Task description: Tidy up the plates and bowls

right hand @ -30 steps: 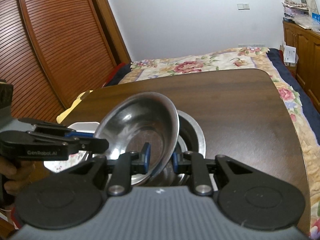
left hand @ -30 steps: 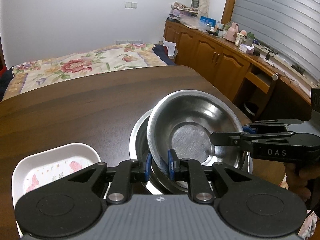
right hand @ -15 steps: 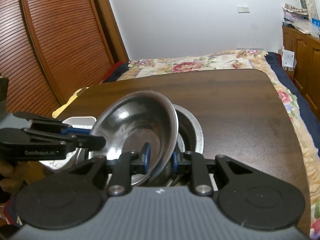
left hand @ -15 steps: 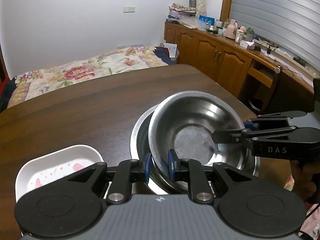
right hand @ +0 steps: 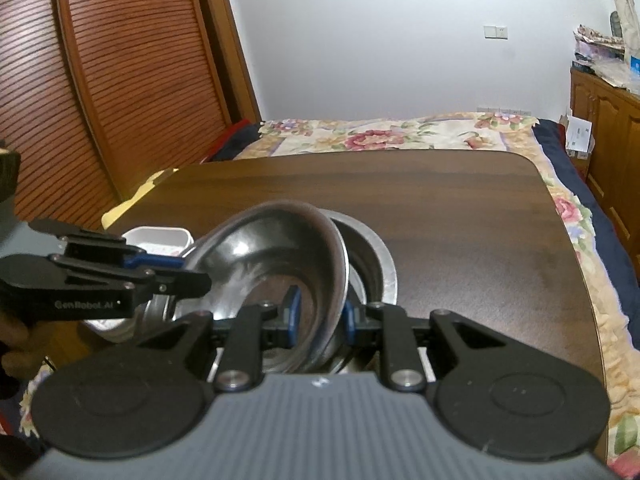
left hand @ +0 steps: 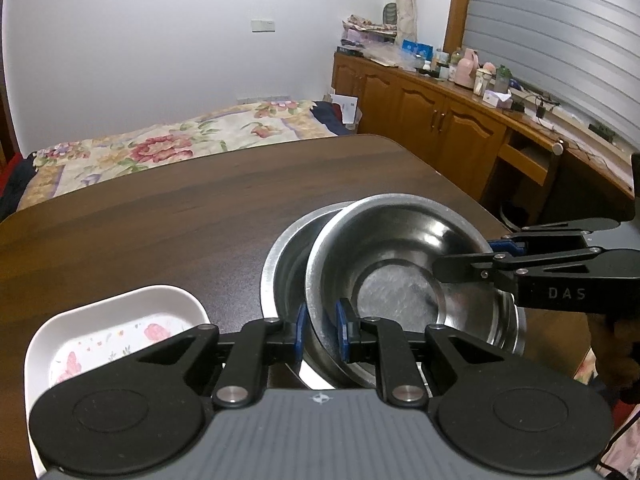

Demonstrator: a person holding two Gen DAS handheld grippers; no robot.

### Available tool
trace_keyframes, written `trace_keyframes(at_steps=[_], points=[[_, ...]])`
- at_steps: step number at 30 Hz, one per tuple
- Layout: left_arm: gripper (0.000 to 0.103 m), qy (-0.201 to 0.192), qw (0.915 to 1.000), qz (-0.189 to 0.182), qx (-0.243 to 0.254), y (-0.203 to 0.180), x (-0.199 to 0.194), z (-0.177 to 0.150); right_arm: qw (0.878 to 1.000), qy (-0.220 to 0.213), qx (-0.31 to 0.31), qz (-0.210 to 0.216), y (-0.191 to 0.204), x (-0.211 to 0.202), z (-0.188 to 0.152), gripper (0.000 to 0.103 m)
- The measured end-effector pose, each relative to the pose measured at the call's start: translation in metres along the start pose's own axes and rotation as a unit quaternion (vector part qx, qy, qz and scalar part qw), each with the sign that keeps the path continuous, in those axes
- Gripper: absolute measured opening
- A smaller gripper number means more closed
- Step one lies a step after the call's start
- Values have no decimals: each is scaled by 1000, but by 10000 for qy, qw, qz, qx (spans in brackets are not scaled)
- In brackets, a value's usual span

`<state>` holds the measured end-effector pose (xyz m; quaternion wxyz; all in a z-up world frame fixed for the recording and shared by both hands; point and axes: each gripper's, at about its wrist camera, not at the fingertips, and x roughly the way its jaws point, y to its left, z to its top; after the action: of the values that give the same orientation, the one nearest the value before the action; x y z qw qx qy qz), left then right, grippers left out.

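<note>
Left wrist view.
- Upper steel bowl [left hand: 396,276]: round, no long axis; mouth faces up and tips toward the camera side, far rim raised. Sits partly inside the lower steel bowl [left hand: 286,264], offset to its right; lower bowl's rim shows as a crescent on the left.
- Left gripper [left hand: 320,330]: clenched on upper bowl's near rim; blue pads, one outside the wall, one inside, both pressing metal.
- Right gripper [left hand: 470,258]: comes in from the right of the upper bowl, black w/ "DAS" lettering, pinching that bowl's right rim. A hand [left hand: 618,354] shows behind it at frame edge.
- White floral dish [left hand: 116,322]: rounded rectangle, left of the bowls, apart from them; long axis runs roughly left-right in frame.
- All on dark wood table [left hand: 160,224]. Beyond the bowls: bed w/ floral cover [left hand: 172,148]; right of the bowls: wood cabinets [left hand: 432,120] w/ cluttered top.

Right wrist view.
- Upper steel bowl [right hand: 260,256]: strongly tilted, mouth turned toward the left of frame and up; right rim high. Lower steel bowl [right hand: 376,256] shows right of and behind it, mouth up, flat on table [right hand: 440,208].
- Right gripper [right hand: 318,316]: closed on upper bowl's near wall, one pad inside, one outside.
- Left gripper [right hand: 188,276]: enters from left of the upper bowl, "GenRobot.AI" lettering, gripping the bowl's left rim.
- White floral dish [right hand: 160,238]: left of and behind the upper bowl, mostly hidden by the left gripper.
- Slatted wood door [right hand: 120,72] far left of the bowls.
</note>
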<state>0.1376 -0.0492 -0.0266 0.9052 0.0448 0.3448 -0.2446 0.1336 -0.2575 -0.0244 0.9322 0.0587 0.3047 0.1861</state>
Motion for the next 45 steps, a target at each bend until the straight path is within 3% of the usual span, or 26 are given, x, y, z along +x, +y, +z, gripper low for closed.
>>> trace_keyframes(at_steps=[14, 22, 28, 30, 32, 35, 37, 40, 45], points=[[18, -74, 9999, 2, -122, 2, -3, 0, 9997, -152, 153, -62, -4, -5, 1, 24], [21, -452, 9987, 56, -231, 1, -24, 2, 9991, -356, 238, -3, -3, -15, 2, 24], [53, -701, 9970, 144, -304, -1, -36, -2, 9982, -606, 23, -20, 9, -29, 3, 24], [71, -799, 9961, 256, -255, -2, -38, -5, 9976, -691, 3, -39, 11, -33, 3, 27], [82, -898, 9951, 344, -247, -1, -40, -7, 9968, -796, -33, -90, 14, -36, 2, 45], [87, -984, 9939, 385, -326, 0, -40, -11, 9950, -976, -86, -206, 17, -39, -1, 58], [88, -1051, 9929, 377, -410, 3, -39, -15, 9940, -1055, -86, -262, 17, -37, -4, 65], [87, -1080, 9920, 364, -534, 5, -34, -20, 9918, -1187, -146, -453, 17, -31, -10, 67], [71, -1037, 9926, 417, -473, 0, -24, -27, 9897, -1268, -12, -667, 9, -15, -26, 67]])
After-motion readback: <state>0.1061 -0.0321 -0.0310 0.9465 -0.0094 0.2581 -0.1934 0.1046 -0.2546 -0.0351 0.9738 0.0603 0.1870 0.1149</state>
